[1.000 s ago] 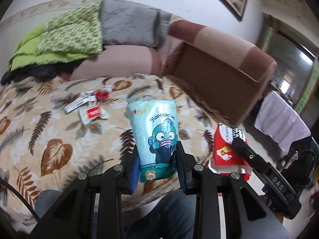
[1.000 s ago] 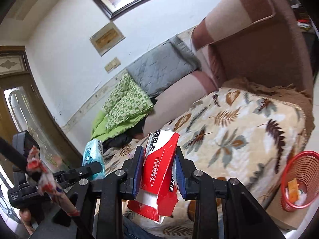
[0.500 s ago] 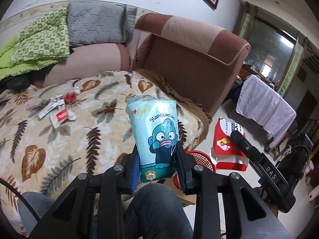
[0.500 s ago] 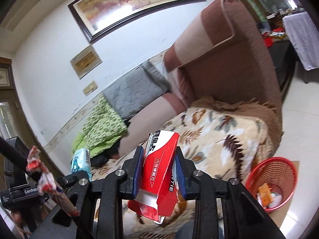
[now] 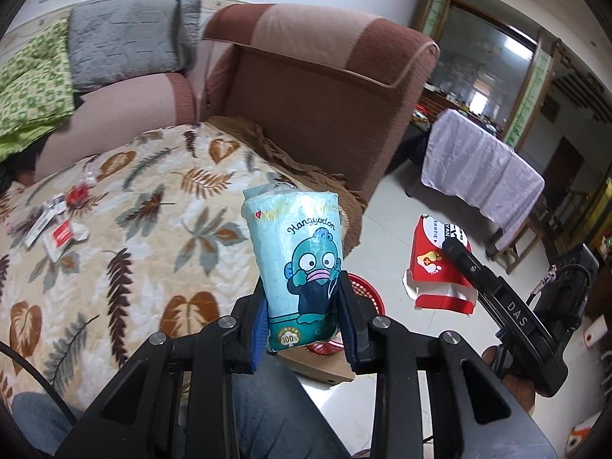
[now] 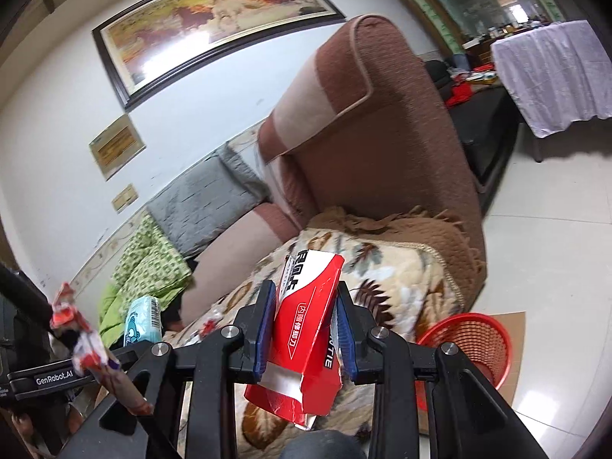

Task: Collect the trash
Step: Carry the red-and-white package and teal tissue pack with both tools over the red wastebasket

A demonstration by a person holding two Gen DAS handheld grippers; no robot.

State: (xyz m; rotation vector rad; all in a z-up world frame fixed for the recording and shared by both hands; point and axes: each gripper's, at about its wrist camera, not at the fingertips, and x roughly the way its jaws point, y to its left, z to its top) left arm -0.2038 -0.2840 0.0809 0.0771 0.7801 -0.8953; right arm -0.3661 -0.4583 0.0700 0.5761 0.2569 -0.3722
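Both claws had swung away from the leaf-print blanket (image 5: 126, 229) toward the tiled floor, so the red mesh basket (image 6: 472, 348) now showed whole just beyond the right claw (image 6: 306, 334), where a second earlier only its edge appeared. That claw was clamped on a crumpled red-and-white cardboard carton (image 6: 306, 336), glossy, torn at its lower end, tilted slightly rightward between the blue-padded fingers (image 6: 264, 329). The left claw (image 5: 302, 319) pinched the lower part of a soft pale-blue tissue pack (image 5: 298, 264) in crinkled plastic film printed with a cartoon fish face; the pack stood nearly upright above the fingers. Behind the pack, the basket's red rim (image 5: 367, 290) peeked out, resting on a flat piece of brown cardboard (image 5: 317, 367). Left of that claw, small red-and-white wrappers (image 5: 57, 225) lay on the plush blanket. Beyond rose the brown ribbed sofa arm (image 5: 329, 76). Under both claws a denim-clad knee (image 5: 267, 413) was visible.
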